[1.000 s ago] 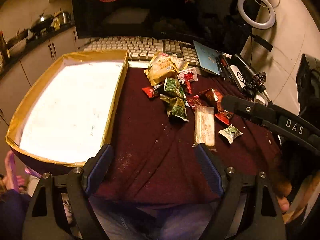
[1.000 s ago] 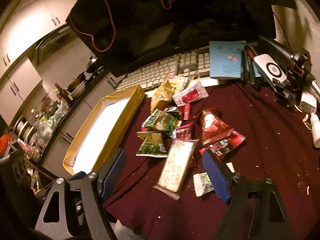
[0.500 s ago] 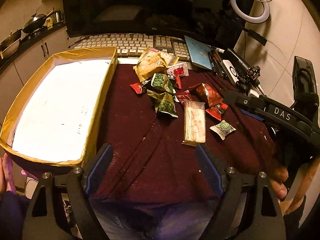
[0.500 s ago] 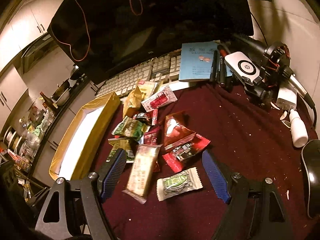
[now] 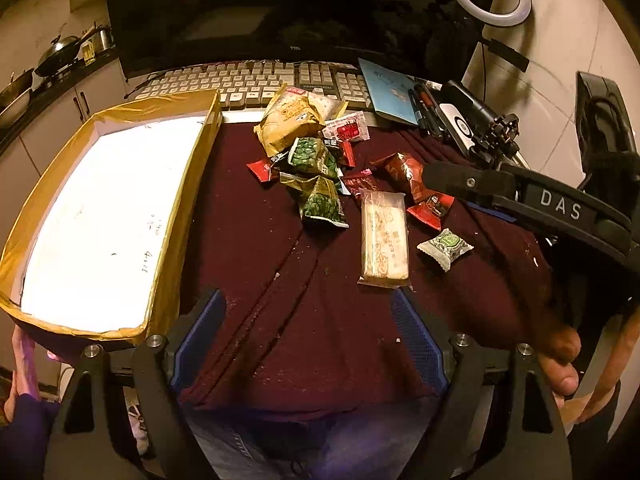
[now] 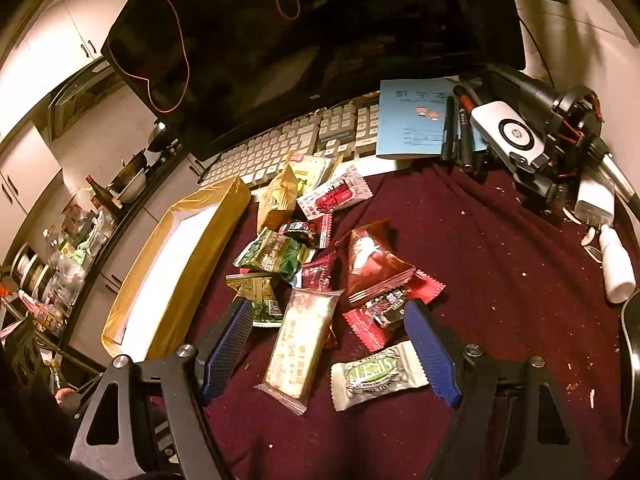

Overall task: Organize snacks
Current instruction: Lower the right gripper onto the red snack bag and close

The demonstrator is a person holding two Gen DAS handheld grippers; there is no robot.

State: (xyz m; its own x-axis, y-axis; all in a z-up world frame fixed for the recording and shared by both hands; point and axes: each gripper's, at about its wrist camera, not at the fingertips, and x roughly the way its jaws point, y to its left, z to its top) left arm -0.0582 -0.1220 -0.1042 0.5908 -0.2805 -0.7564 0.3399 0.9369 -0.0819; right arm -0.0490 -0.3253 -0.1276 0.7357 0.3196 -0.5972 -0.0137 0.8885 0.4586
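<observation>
At lower centre, the right gripper (image 6: 328,344) hangs fingers apart over a pale wafer pack (image 6: 301,346), while the left gripper (image 5: 308,340) gapes above maroon cloth (image 5: 280,280).

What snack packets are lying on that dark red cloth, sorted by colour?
Green packets: 2
Gold bag: 1
Red or maroon packets: 6, some overlapped
White or pale packets: 4
Total: 13, roughly

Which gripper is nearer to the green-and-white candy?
Right. The right gripper hangs open just above the candy, which lies by its right finger. The left gripper is open too, back near the table's front edge.
</observation>
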